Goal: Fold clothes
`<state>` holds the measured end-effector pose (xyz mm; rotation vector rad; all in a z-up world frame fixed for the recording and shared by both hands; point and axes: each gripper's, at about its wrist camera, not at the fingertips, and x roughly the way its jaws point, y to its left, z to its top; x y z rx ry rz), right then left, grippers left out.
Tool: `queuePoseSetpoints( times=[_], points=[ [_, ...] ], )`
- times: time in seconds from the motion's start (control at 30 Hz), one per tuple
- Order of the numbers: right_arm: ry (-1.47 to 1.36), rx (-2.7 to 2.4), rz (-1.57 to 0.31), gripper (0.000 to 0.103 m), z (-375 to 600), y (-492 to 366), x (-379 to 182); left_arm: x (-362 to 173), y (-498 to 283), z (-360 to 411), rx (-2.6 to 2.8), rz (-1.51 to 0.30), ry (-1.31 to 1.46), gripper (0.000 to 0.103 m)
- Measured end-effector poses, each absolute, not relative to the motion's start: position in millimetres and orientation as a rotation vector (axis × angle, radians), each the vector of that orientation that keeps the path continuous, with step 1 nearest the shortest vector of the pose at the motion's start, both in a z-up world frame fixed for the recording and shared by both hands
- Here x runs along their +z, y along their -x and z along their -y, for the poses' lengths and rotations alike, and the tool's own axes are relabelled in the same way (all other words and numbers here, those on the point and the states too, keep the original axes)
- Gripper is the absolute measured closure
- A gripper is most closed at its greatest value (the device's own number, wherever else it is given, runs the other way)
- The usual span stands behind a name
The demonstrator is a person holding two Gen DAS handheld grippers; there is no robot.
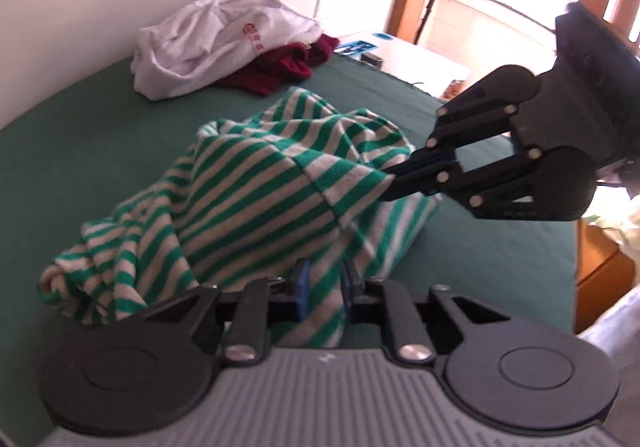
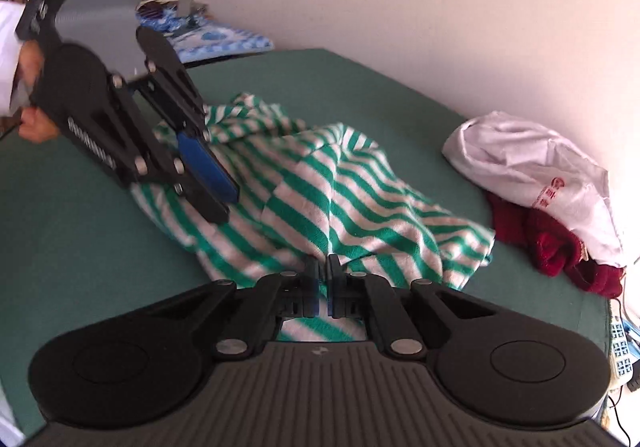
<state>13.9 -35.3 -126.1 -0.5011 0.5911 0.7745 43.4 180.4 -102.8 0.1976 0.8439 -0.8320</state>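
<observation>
While the green worktop (image 1: 100,151) carries everything, the striped green-and-white garment (image 1: 256,191) sits bunched mid-surface, w/ a white garment (image 1: 208,43) and dark red cloth (image 1: 276,71) piled well apart near the wall. Left tongs (image 1: 324,287) are clamped on a hem of the striped fabric; right tongs (image 1: 390,183) are pinched together on another edge. Judgement: best to lift both grips evenly, draw them apart so the cloth hangs flat, then lay it down smooth before any fold. Don't tug: fabric could slip.
</observation>
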Motion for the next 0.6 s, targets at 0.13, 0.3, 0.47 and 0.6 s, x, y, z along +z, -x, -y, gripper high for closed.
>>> queuePoseSetpoints(
  times=[0.13,0.3,0.47,0.6],
  points=[
    [0.507,0.792,-0.62,0.092,30.3,-15.0,-131.8,-110.6,-45.9,-181.9,-0.802,-0.887,-0.191,0.086],
    [0.312,0.778,-0.54,0.061,44.1,-19.0,-98.0,-83.8,-22.7,-194.1,-0.764,-0.796,-0.151,0.037],
    [0.13,0.574,-0.604,0.081,39.2,-55.6,-127.4,-100.5,-22.5,-215.6,-0.674,-0.793,-0.053,0.05],
    [0.105,0.552,-0.652,0.082,41.5,-55.7,-154.1,-120.8,-26.9,-234.7,-0.657,-0.788,0.071,0.066]
  ],
)
